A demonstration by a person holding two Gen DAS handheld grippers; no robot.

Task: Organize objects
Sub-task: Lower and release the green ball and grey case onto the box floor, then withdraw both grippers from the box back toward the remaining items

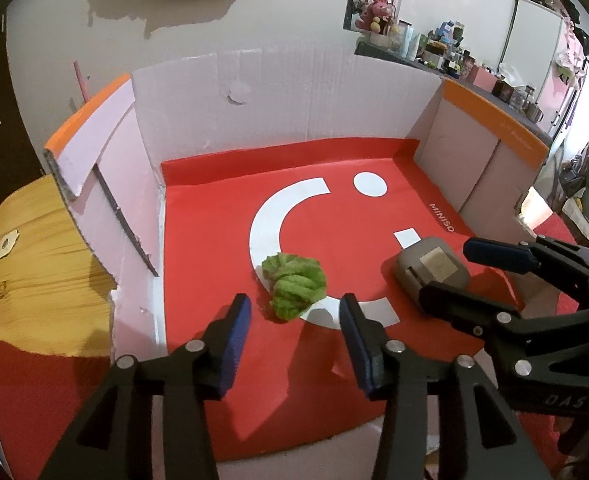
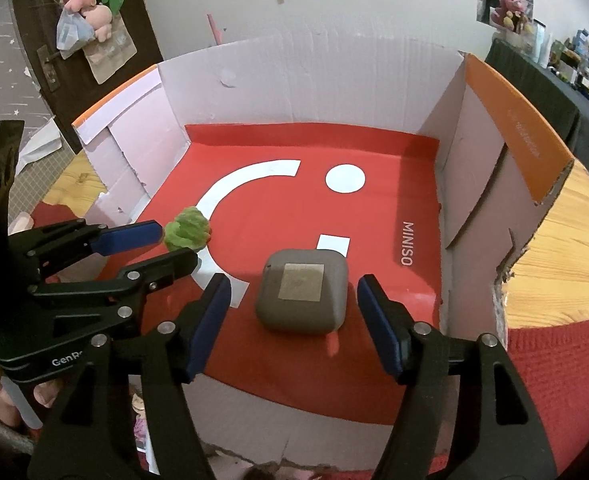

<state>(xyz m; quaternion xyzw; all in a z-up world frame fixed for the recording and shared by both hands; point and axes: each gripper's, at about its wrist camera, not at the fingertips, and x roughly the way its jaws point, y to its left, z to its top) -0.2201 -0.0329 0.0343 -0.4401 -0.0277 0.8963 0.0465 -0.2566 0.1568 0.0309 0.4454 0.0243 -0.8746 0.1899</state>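
My left gripper (image 1: 294,316) sits nearest me, jaws spread and holding nothing, with the green fuzzy bundle (image 1: 294,286) lying just ahead between the blue pads on the red liner (image 1: 222,208). My right gripper (image 2: 294,312) is likewise spread and empty, straddling the grey case (image 2: 301,296), which rests on the liner near the cardboard box's right wall (image 2: 470,184). Both tools are close together, so I judge the main risk is a collision if I close in on both at once. The bundle looks soft and may squash or roll away from a pad; the rounded case could slip sideways. Beyond, the box's back wall (image 1: 294,92) leaves little overshoot room.
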